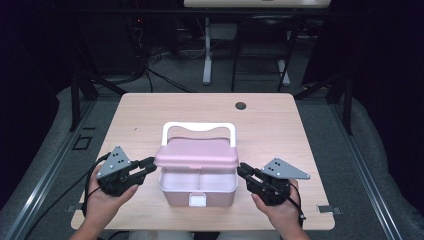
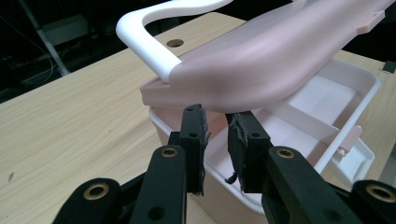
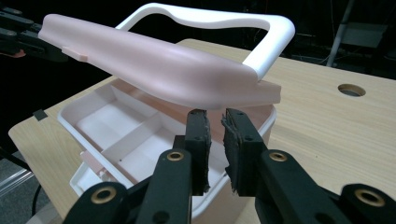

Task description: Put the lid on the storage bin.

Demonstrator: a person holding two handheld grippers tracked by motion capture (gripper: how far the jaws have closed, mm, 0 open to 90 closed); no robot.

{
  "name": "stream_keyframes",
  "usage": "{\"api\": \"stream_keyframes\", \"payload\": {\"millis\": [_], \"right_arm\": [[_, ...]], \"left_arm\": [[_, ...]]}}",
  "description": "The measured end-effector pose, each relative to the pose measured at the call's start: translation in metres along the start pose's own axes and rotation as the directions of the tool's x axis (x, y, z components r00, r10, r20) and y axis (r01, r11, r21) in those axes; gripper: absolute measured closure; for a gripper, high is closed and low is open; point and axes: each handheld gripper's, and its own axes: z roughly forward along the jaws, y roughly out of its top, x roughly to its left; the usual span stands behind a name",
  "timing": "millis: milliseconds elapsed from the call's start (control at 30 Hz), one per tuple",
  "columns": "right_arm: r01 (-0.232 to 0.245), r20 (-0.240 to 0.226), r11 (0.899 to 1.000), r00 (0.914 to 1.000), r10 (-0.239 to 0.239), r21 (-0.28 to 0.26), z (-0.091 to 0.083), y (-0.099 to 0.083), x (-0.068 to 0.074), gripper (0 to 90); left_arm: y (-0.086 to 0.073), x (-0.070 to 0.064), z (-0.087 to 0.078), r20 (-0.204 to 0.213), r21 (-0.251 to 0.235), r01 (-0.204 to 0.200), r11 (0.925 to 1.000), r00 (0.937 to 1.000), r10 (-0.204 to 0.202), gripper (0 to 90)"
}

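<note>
A pink box [image 1: 197, 192] with white compartments sits at the front middle of the table. Its pink lid [image 1: 196, 156] is raised at a slant, front edge up, with the white handle [image 1: 198, 126] lying behind it. My left gripper [image 1: 152, 162] is at the lid's left end, and my right gripper [image 1: 241, 169] at its right end. In the left gripper view the jaw tips [image 2: 217, 114] sit just under the lid [image 2: 261, 60] edge, a narrow slit between the pads and nothing in it. The right gripper [image 3: 215, 114] stands the same way under the lid [image 3: 154, 65].
The wooden table [image 1: 150, 115] has a round cable hole [image 1: 241, 105] at the back. A white latch [image 1: 197, 201] hangs at the box front. Desk legs and cables stand on the floor beyond the table. Metal rails run along both sides.
</note>
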Motion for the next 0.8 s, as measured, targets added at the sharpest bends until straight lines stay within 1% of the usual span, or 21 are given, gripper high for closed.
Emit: {"api": "stream_keyframes", "payload": {"millis": [200, 267, 367, 467, 533, 633, 733, 800], "right_arm": [[-0.003, -0.006, 1.0, 1.0, 0.003, 0.014, -0.001, -0.004, 0.0, 80.0], [0.005, -0.003, 1.0, 1.0, -0.005, 0.021, -0.001, -0.006, 0.0, 80.6], [0.0, -0.01, 0.999, 1.0, 0.001, 0.035, -0.001, -0.009, -0.001, 81.1], [-0.009, -0.016, 0.999, 0.9998, 0.009, 0.047, -0.002, -0.013, -0.002, 81.7], [-0.013, -0.022, 0.998, 0.9997, 0.014, 0.055, -0.002, -0.015, -0.003, 81.7], [-0.017, -0.032, 0.998, 0.9993, 0.019, 0.064, -0.002, -0.018, -0.003, 81.2], [-0.016, -0.033, 0.997, 0.9993, 0.019, 0.076, -0.004, -0.02, -0.003, 81.1], [-0.022, -0.033, 0.997, 0.9991, 0.025, 0.073, -0.006, -0.022, -0.004, 81.1]], "left_arm": [[-0.007, -0.001, 0.0, 0.005, 0.016, 0.007, 0.9999, 1.0, -0.007, 76.5], [-0.009, -0.001, -0.001, 0.006, 0.02, 0.009, 0.9998, 0.9999, -0.009, 76.6], [-0.013, -0.001, -0.001, 0.005, 0.028, 0.011, 0.9996, 0.9999, -0.011, 76.6], [-0.018, -0.001, -0.002, 0.005, 0.03, 0.023, 0.9993, 0.9997, -0.024, 76.6], [-0.02, -0.001, -0.003, 0.008, 0.041, 0.025, 0.9988, 0.9996, -0.026, 76.6], [-0.022, -0.003, -0.002, 0.005, 0.049, 0.021, 0.9986, 0.9998, -0.021, 76.6], [-0.024, -0.005, -0.001, 0.003, 0.057, 0.021, 0.9981, 0.9998, -0.022, 76.6], [-0.026, -0.005, -0.001, 0.003, 0.063, 0.024, 0.9978, 0.9997, -0.024, 76.6]]}}
